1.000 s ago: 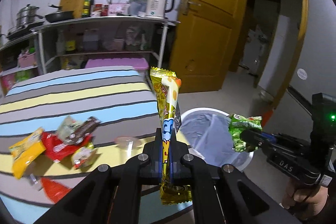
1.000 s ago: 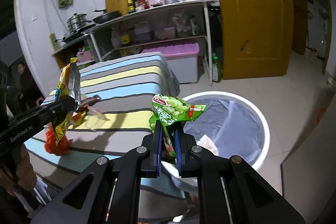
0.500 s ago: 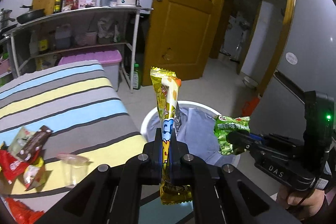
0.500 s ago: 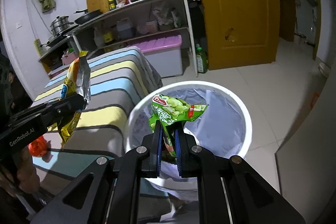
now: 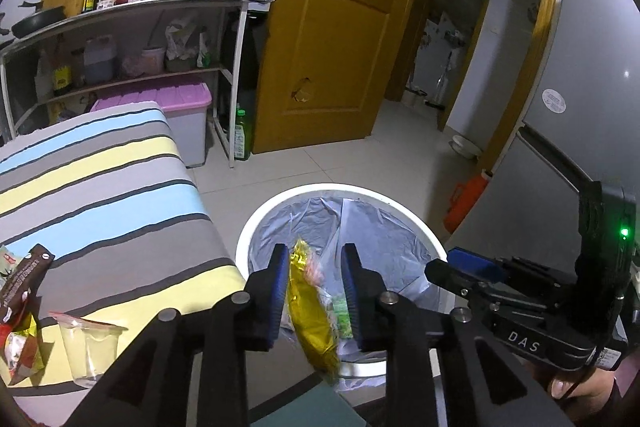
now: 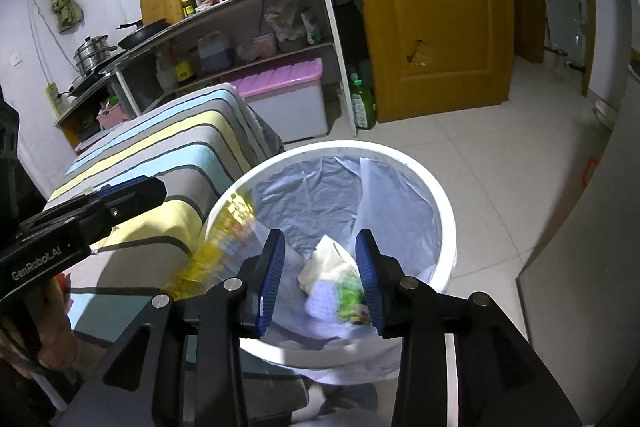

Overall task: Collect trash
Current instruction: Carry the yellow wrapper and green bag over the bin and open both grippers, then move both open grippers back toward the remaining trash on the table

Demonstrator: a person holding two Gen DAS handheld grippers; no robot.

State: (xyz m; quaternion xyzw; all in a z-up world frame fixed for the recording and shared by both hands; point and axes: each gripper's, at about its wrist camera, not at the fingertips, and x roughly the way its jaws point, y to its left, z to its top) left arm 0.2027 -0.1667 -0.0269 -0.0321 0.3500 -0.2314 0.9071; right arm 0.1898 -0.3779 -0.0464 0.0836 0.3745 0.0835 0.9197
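Note:
A white round trash bin (image 5: 408,215) with a grey-blue liner stands on the floor beside the striped table; it also shows in the right wrist view (image 6: 444,211). My left gripper (image 5: 315,287) is open over the bin's near rim, and a yellow snack wrapper (image 5: 310,311) is dropping between its jaws, blurred in the right wrist view (image 6: 224,239). My right gripper (image 6: 320,273) is open over the bin. A green snack bag (image 6: 352,295) lies blurred inside the bin, next to white crumpled paper (image 6: 328,263).
The striped table (image 5: 100,195) carries several wrappers (image 5: 20,291) and a clear plastic cup (image 5: 90,347) at its near left. A shelf (image 5: 132,11) with a kettle and a pink-lidded box stands behind. A yellow door (image 5: 332,27) is ajar. An orange bottle (image 5: 466,199) lies on the floor.
Both grippers moved over the bin and opened. The yellow wrapper and the green bag left the jaws and are dropping into the bin.

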